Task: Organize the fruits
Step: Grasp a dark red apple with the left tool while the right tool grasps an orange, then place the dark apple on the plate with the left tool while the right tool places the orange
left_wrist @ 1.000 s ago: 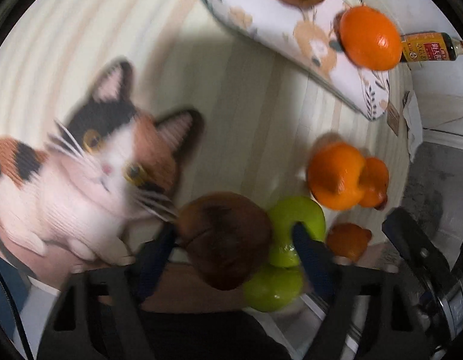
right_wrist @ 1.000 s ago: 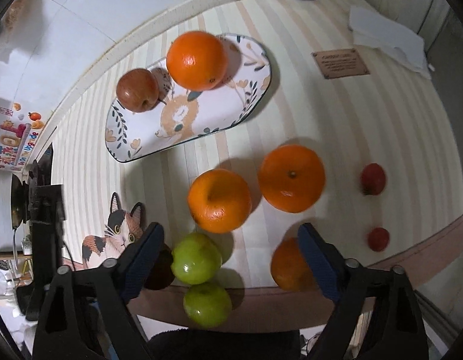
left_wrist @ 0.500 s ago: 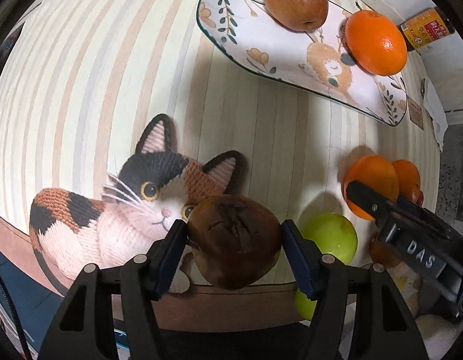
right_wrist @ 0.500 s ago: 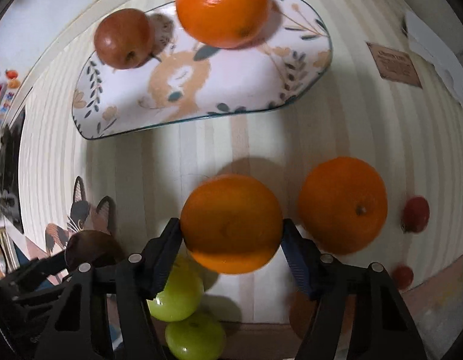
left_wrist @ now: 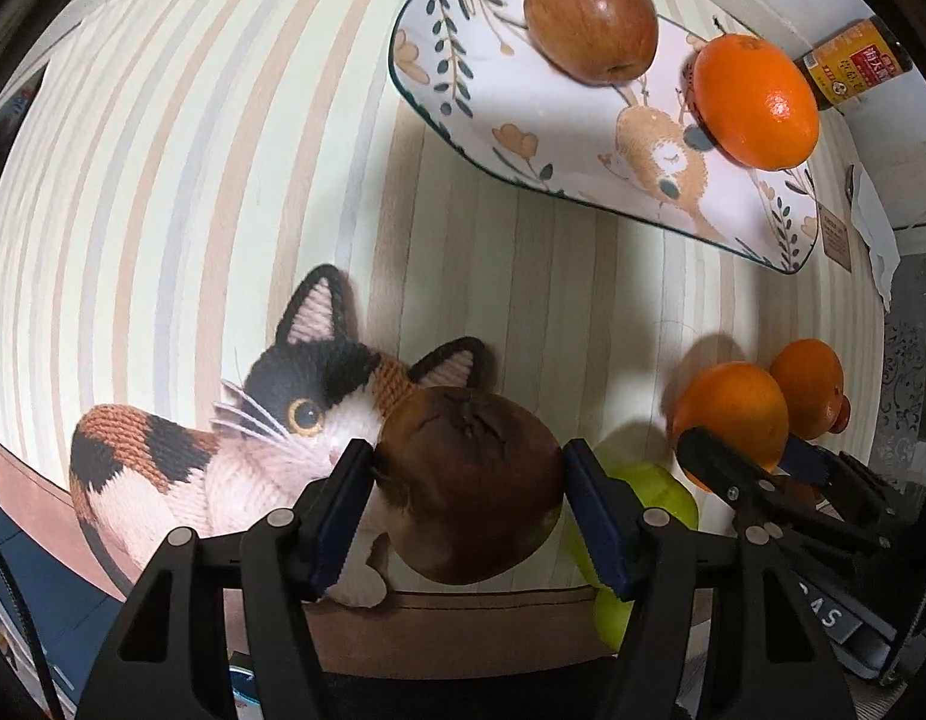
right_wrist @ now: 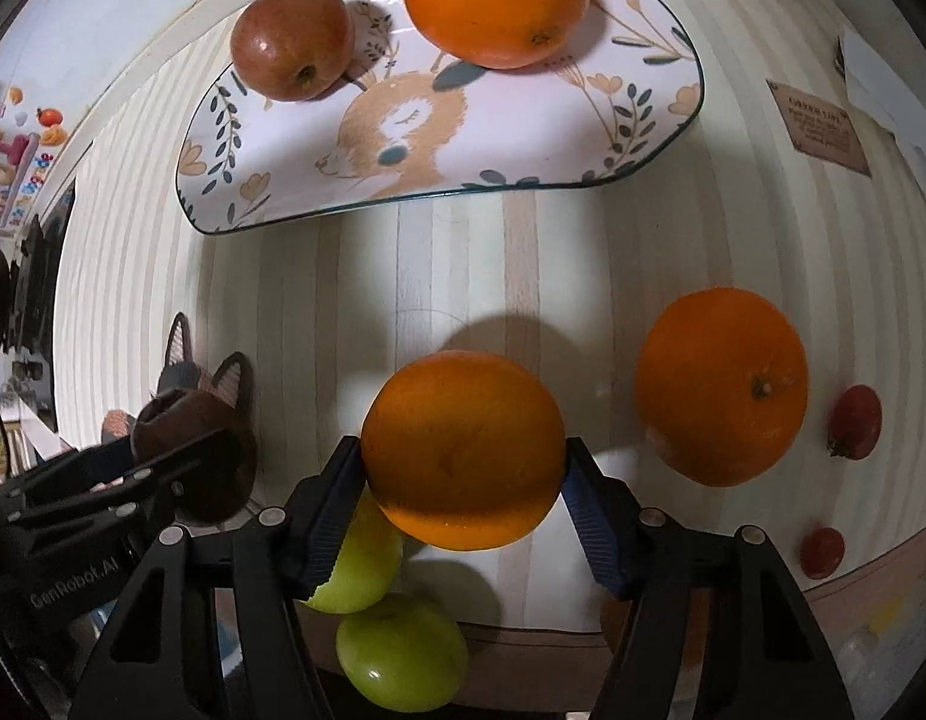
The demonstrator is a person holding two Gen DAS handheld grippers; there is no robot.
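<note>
My left gripper is shut on a dark brown apple and holds it above the cat picture on the mat. My right gripper is shut on an orange and holds it above the mat; it also shows in the left wrist view. A patterned plate at the back holds a red apple and an orange. Two green apples lie under my right gripper. Another orange lies to the right.
Two small red fruits lie at the right edge of the striped mat. A brown bottle stands behind the plate. A brown label and white paper lie at the back right. The table's front edge is close.
Both grippers closed on their fruit and lifted: the left on the brown apple, the right on the orange. Both have moved forward toward the plate.
</note>
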